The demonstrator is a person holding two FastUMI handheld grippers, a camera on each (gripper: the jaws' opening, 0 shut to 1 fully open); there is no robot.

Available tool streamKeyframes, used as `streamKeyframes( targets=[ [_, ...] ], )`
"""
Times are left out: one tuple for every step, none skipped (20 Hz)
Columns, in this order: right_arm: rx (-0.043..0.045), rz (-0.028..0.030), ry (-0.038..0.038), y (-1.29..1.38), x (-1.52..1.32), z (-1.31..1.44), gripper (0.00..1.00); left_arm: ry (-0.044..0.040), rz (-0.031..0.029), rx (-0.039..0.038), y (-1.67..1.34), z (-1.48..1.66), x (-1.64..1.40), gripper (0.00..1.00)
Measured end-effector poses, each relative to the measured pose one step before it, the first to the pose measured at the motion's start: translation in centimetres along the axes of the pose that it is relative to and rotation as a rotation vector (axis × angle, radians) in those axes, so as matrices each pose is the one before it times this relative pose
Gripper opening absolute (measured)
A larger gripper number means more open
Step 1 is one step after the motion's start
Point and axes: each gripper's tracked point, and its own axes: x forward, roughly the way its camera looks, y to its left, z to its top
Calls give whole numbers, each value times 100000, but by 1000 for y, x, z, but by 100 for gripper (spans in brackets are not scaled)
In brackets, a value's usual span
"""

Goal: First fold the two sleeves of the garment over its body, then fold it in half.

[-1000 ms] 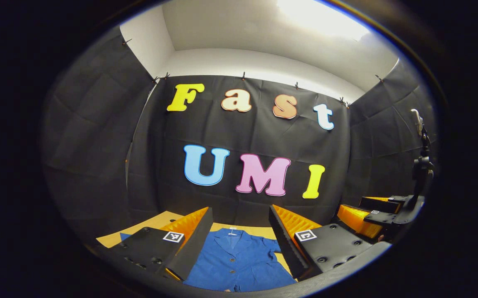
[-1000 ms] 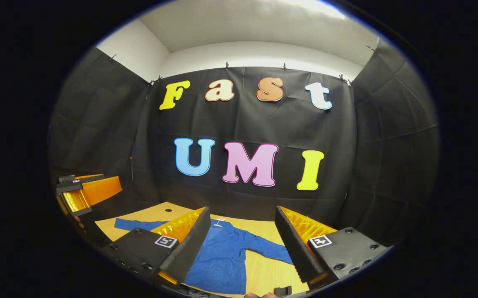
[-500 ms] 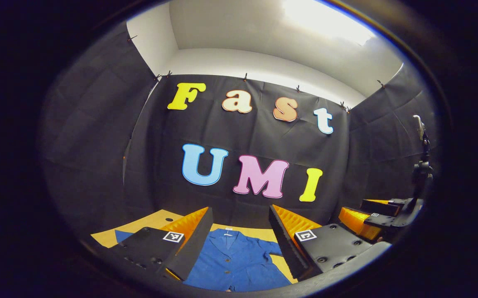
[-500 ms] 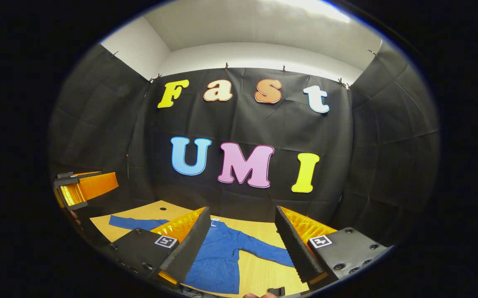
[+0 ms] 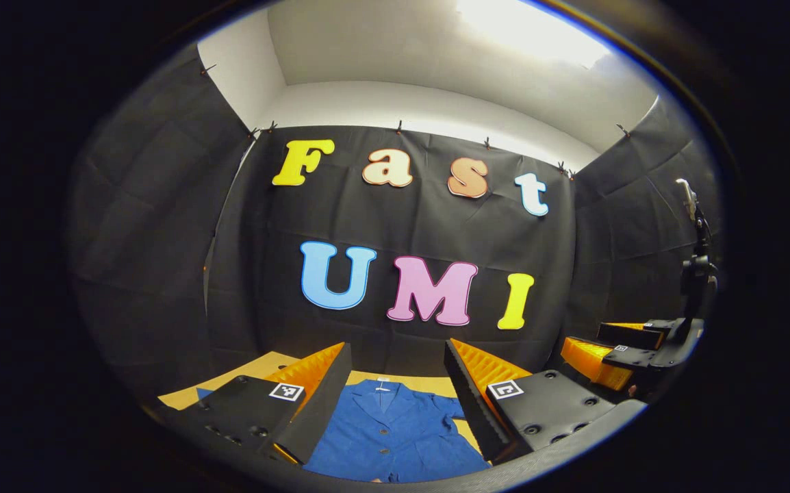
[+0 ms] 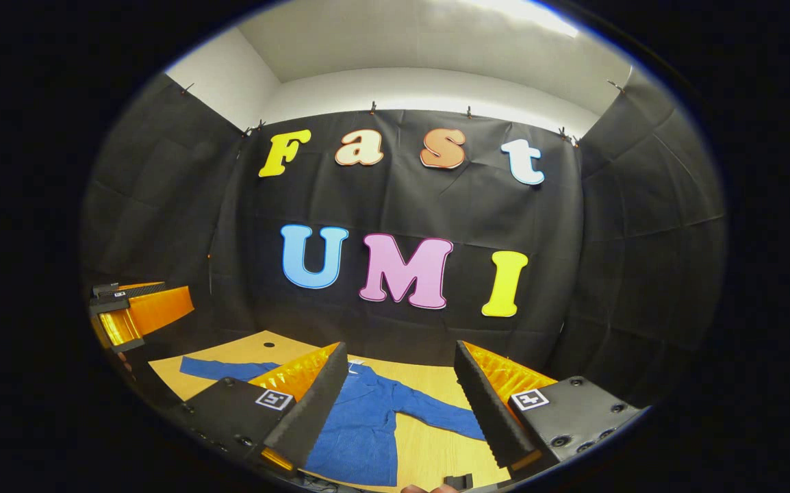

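Note:
A blue button-front garment (image 5: 395, 438) lies flat on the wooden table (image 6: 429, 445), collar toward the far wall. In the right gripper view the garment (image 6: 367, 424) has one sleeve (image 6: 220, 368) stretched out left and the other sleeve (image 6: 446, 414) stretched out right. My left gripper (image 5: 397, 356) hovers above the garment's chest, open, with nothing between its fingers. My right gripper (image 6: 400, 352) is also open and empty, held above the garment's right half. The right gripper (image 5: 607, 346) appears off to the right in the left gripper view. The left gripper (image 6: 135, 311) appears at far left in the right gripper view.
A dark stand (image 5: 696, 267) rises at the right of the left gripper view. The table has a small round hole (image 6: 269, 344) near its far left corner. A small black object (image 6: 460, 481) sits at the table's near edge. Black cloth walls close in the booth.
Both grippers have only drifted slightly above the table, staying open. The garment lies as before.

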Motion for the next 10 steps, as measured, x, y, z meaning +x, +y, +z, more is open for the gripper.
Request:
streamKeyframes(
  targets=[
    [19,236,-128,155,40,-13,99,-10,268,352,144,-136,31,80],
    [65,384,-150,158,-18,34,99,92,130,88,90,2,-32,80],
    [202,169,-65,101,112,46,99,226,-118,-194,40,-166,85,80],
    [69,24,-333,41,-95,55,99,266,-56,-359,64,-71,3,79],
    [-64,-159,-207,26,-39,119,99,86,40,-222,38,-41,40,80],
    [-184,-227,-293,-33,100,51,99,-143,178,-67,124,169,-21,80],
    [-314,-205,-154,-56,12,49,99,-65,232,63,74,29,116,80],
    [-550,-512,-114,-71,79,48,99,38,181,158,177,0,36,80],
    [-459,-715,87,-217,37,-8,99,181,-22,246,-6,-73,-4,80],
    [-314,-532,-208,-230,114,34,99,193,101,83,57,-15,-11,80]
  ],
)
